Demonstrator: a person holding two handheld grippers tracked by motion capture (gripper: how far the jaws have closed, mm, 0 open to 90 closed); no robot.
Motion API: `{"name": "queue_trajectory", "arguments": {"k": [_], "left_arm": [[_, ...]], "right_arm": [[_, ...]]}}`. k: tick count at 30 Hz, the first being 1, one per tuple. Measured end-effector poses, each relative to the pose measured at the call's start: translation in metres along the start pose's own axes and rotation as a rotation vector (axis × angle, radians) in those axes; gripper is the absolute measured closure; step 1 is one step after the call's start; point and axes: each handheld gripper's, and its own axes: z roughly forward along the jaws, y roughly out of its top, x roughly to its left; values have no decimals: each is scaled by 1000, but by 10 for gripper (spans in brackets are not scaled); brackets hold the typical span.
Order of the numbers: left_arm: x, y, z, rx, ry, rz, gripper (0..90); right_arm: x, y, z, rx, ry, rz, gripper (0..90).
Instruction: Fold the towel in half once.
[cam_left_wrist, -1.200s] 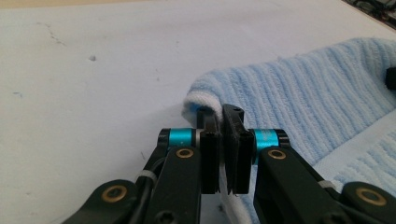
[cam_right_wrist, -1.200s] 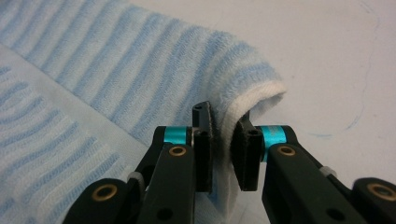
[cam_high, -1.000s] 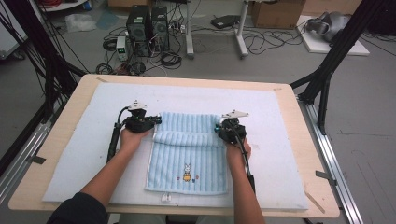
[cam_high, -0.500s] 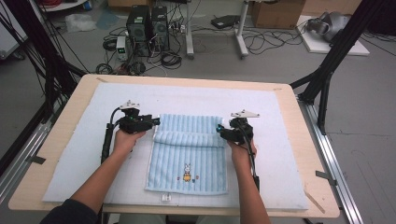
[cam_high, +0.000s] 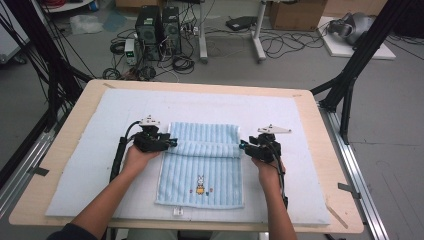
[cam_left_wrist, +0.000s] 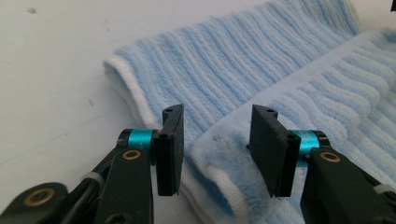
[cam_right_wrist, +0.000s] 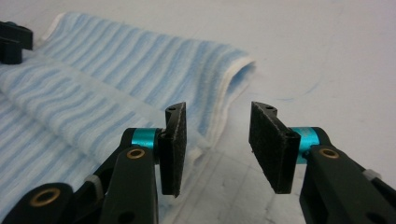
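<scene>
Fingers (cam_left_wrist: 170, 147) of my left gripper (cam_high: 172, 143) and right gripper (cam_high: 242, 146): parted after just closing partway, gripping nothing, flanking the towel (cam_high: 200, 170) fold's long axis endwise.

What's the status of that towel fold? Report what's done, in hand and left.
Done: the blue towel's far edge lies folded over as a band across it. In hand: nothing. The left gripper and right gripper sit open at the band's ends, their fingers just closing a little, no cloth pinched. Left: probably another fold, since the near half with the rabbit print lies flat.
</scene>
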Motion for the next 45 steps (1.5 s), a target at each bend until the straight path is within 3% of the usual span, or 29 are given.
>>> {"name": "queue_trajectory", "arguments": {"k": [4,9,14,21,31,37,45], "left_arm": [[-3,-7,1,1,13,13,663],[-4,-11,-8,-33,2,14,814],[-8,-17,-20,-86,-21,13,825],[-19,-31,-40,-140,-56,28,830],[-38,-53,-67,-212,-110,25,836],[-50,-63,-81,-231,-134,36,836],[-65,-73,-95,-220,-160,62,834]], "right_arm": [[6,-2,12,62,27,-36,571],[9,-4,17,112,48,-61,775],[15,-6,10,98,56,-98,814],[25,-23,-12,69,83,-129,816],[40,-39,-45,7,114,-142,819],[52,-50,-64,-11,113,-156,819],[64,-66,-86,-22,120,-165,819]]}}
